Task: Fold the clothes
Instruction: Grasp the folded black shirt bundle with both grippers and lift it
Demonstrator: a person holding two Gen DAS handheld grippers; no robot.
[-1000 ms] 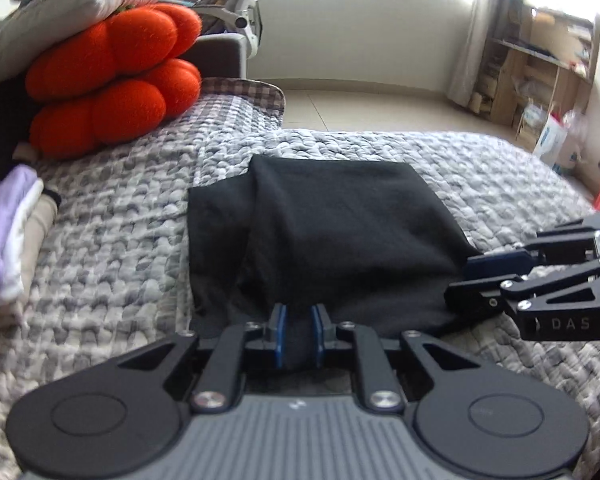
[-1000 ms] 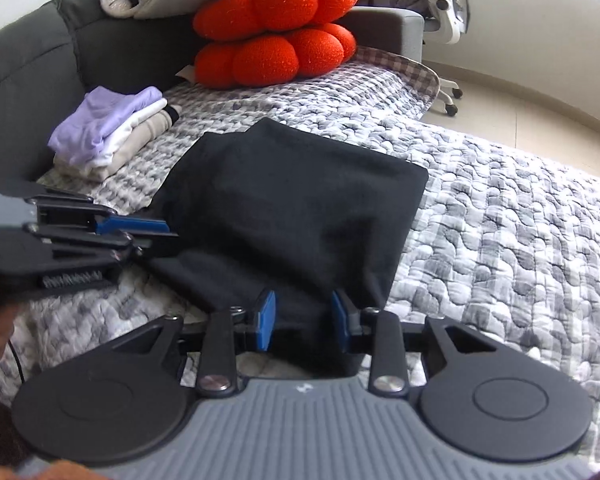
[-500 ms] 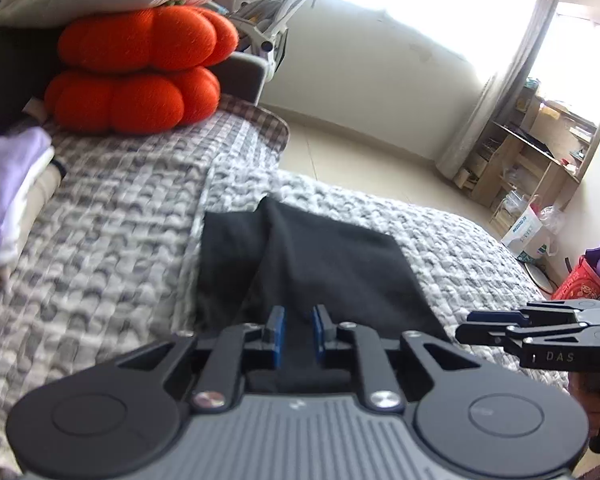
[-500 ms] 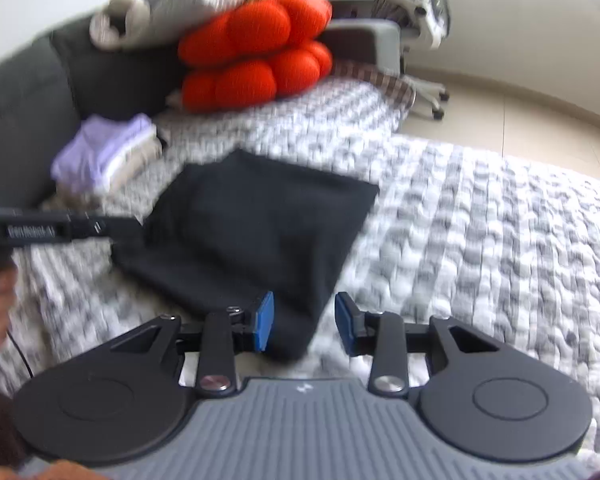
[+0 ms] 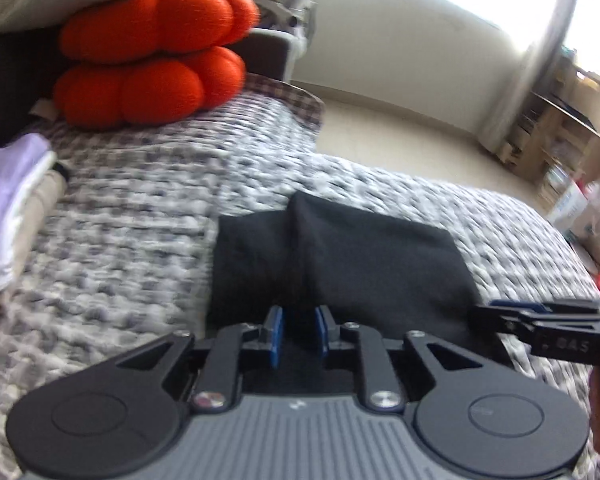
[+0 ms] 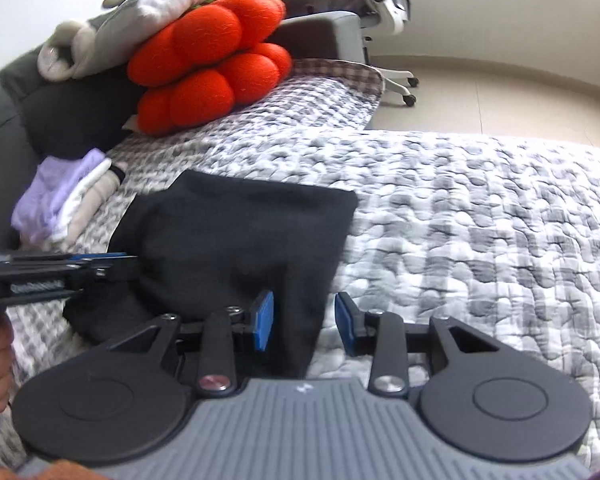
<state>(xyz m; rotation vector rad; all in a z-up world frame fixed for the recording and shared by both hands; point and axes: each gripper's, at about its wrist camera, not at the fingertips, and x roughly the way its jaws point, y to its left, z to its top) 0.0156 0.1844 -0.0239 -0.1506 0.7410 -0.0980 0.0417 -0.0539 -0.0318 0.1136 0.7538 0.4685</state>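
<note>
Black garment [image 5: 364,264]: folded to a rough rectangle, centre of both views, lying on the quilt [image 6: 480,232]; near hem runs between both sets of jaws. Fold looks nearly done; moving it to the pile [image 6: 72,200] likely remains.
Left gripper [image 5: 298,334]: jaws narrow, just been opening, cloth between, not visibly pinched.
Right gripper [image 6: 304,322]: jaws half-wide, hem corner between, pads clear.
Room: bare quilt right; pile and orange cushions [image 6: 212,64] upper left.

Pale wall [image 5: 400,52] ahead of me, beige floor [image 6: 500,92], bright window [image 5: 596,12], wooden shelves [image 5: 560,136], white office chair [image 6: 372,4], grey quilted bed [image 6: 480,220]
</note>
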